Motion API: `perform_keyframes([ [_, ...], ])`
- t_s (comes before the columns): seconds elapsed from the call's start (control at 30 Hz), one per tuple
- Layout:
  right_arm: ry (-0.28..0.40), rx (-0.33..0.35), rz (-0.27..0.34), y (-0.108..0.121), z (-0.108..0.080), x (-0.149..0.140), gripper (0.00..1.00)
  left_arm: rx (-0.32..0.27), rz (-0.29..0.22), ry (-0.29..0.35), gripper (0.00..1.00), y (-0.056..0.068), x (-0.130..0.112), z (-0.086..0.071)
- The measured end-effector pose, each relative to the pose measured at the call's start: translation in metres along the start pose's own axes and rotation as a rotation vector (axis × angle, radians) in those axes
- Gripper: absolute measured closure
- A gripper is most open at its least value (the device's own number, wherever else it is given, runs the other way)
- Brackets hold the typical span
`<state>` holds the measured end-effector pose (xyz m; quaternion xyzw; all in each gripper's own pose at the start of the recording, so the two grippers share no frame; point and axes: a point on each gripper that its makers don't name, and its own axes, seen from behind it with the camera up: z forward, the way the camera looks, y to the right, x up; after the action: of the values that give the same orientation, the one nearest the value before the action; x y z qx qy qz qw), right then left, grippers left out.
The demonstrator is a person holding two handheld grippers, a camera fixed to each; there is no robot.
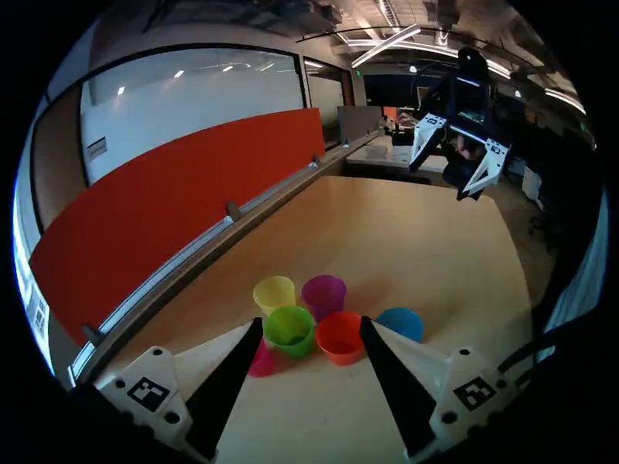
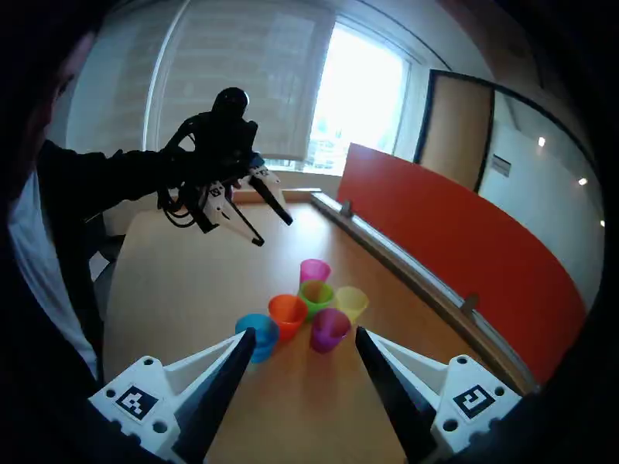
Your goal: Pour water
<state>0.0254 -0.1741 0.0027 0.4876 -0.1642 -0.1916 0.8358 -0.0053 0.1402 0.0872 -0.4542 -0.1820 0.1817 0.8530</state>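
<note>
The left gripper (image 1: pixel 310 320) and right gripper (image 2: pixel 303 331) hover over the table (image 1: pixel 402 232), jaws wide and empty. The plastic cups (image 1: pixel 339 338) look light, thin and tippy; a gentle mid-wall pinch suits them.

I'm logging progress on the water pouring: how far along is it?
Nothing looks done: the cups stand clustered upright on the table; whether any holds water is unclear. In hand: nothing; left gripper and right gripper are open above the table. Left: grasping a cup and pouring.
</note>
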Motion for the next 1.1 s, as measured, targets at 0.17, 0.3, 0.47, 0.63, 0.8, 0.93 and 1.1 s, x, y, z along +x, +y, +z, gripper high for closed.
perform_keyframes([
  [0.17,-0.010,0.018,0.005,-0.002,0.009,-0.005,0.00,-0.025,-0.006,-0.011,0.07,-0.002,-0.006,0.010],
  [0.3,-0.015,0.031,0.010,-0.003,0.014,-0.008,0.00,-0.044,-0.013,-0.025,0.07,-0.003,-0.015,0.019],
  [0.47,-0.022,0.043,0.013,-0.003,0.019,-0.011,0.00,-0.051,-0.015,-0.043,0.07,-0.008,-0.026,0.031],
  [0.63,-0.027,0.056,0.021,-0.003,0.023,-0.014,0.00,-0.066,-0.028,-0.059,0.07,-0.009,-0.037,0.043],
  [0.8,-0.029,0.063,0.024,0.000,0.027,-0.015,0.00,-0.077,-0.039,-0.079,0.07,-0.011,-0.048,0.053],
  [0.93,-0.030,0.069,0.023,0.001,0.029,-0.014,0.00,-0.093,-0.046,-0.102,0.07,-0.009,-0.057,0.059],
  [1.1,-0.029,0.068,0.018,0.005,0.031,-0.014,0.00,-0.102,-0.036,-0.144,0.07,-0.009,-0.068,0.066],
])
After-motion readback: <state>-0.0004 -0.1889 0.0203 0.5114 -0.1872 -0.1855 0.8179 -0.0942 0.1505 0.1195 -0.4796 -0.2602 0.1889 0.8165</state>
